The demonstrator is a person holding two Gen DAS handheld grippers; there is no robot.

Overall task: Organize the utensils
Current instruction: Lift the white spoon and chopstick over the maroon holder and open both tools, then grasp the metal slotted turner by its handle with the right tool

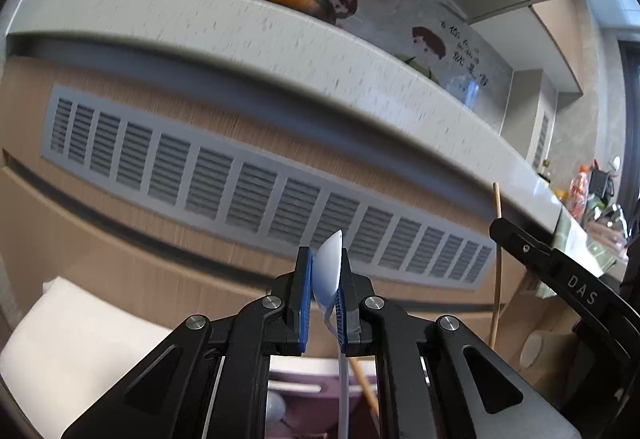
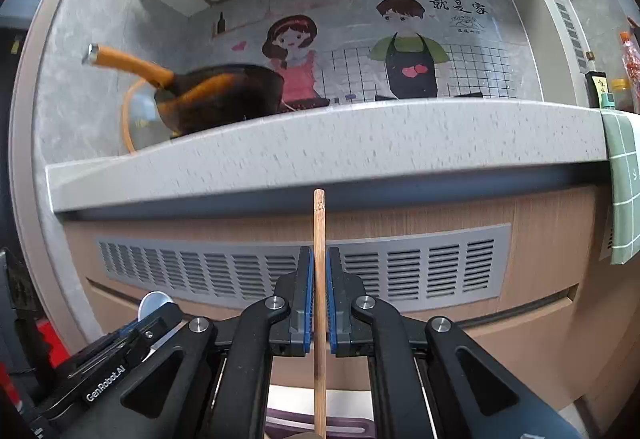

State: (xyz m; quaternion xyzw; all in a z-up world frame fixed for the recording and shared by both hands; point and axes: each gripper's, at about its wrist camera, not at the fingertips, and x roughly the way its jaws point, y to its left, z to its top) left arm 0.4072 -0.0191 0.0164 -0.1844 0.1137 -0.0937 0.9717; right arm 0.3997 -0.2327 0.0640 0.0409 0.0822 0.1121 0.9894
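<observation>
Both your grippers are loaded, raised in front of the speckled grey countertop edge [image 2: 320,143].

Your left gripper [image 1: 325,279] is clamped on the pale white plastic spoon [image 1: 330,267], bowl up between the blue pads, handle running down. Your right gripper [image 2: 319,279] is closed tight on the upright bamboo chopstick [image 2: 319,231], whose tip rises above the fingers before the grey slatted vent panel [image 2: 400,271].

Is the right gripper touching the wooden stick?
Touching. The right wrist view shows the right gripper shut on the wooden stick, both blue pads against it.
</observation>
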